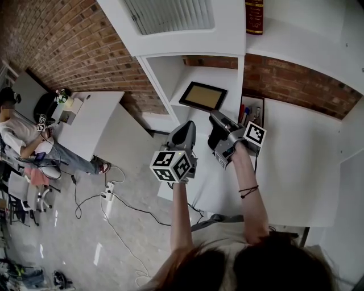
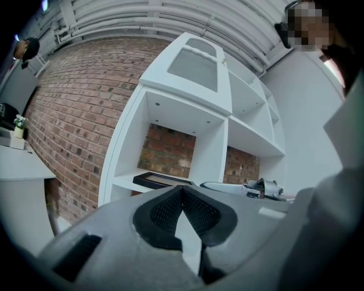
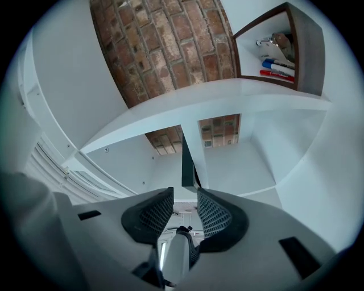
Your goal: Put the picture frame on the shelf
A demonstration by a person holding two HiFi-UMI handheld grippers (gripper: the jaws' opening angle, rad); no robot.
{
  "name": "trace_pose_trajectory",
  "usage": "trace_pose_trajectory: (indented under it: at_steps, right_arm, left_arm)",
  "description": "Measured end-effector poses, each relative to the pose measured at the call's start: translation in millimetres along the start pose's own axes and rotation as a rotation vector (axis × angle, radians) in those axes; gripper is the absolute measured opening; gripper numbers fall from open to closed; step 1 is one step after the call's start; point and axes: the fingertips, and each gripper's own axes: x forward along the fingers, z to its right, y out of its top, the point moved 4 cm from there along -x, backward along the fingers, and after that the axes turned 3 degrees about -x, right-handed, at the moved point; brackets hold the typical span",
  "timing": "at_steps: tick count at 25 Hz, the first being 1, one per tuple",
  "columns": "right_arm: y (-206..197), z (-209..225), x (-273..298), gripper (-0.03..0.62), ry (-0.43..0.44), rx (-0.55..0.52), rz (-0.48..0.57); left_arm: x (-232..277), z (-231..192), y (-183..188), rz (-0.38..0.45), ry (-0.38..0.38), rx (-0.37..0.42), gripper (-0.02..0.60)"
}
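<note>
The picture frame, black-rimmed with a tan middle, lies flat in the lower left bay of the white shelf unit. It shows as a dark slab in the left gripper view and edge-on in the right gripper view. My left gripper hangs just in front of that bay, its jaws meeting at the tips with nothing in them. My right gripper is beside it, a little short of the frame's near corner, jaws apart and empty.
A dark wooden box of markers stands right of the bay. A dark red book is on the upper shelf. The white desk spreads to the right. A seated person, a white table and floor cables are at the left.
</note>
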Motion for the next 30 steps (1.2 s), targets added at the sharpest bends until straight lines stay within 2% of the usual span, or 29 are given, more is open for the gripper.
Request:
trace_pose_trajectory:
  at_steps: [8,18,30]
  right_arm:
    - [-4.3,-3.0,-15.9,0.097,0.003,-0.003,-0.042]
    - [-6.6,-1.8,-39.6,0.040,0.017,0.011,-0.069]
    - [-10.3,-6.8,-55.1,0.015,0.053,0.037,-0.083]
  left_arm:
    - [-3.0,14.8,-4.9,0.003,0.005,-0.001,0.011]
    - [-7.1,38.0,-21.2,-0.017,0.015,-0.005,0.011]
    - [-19.8,52.8,-24.9,-0.010,0.045,-0.003,0.011]
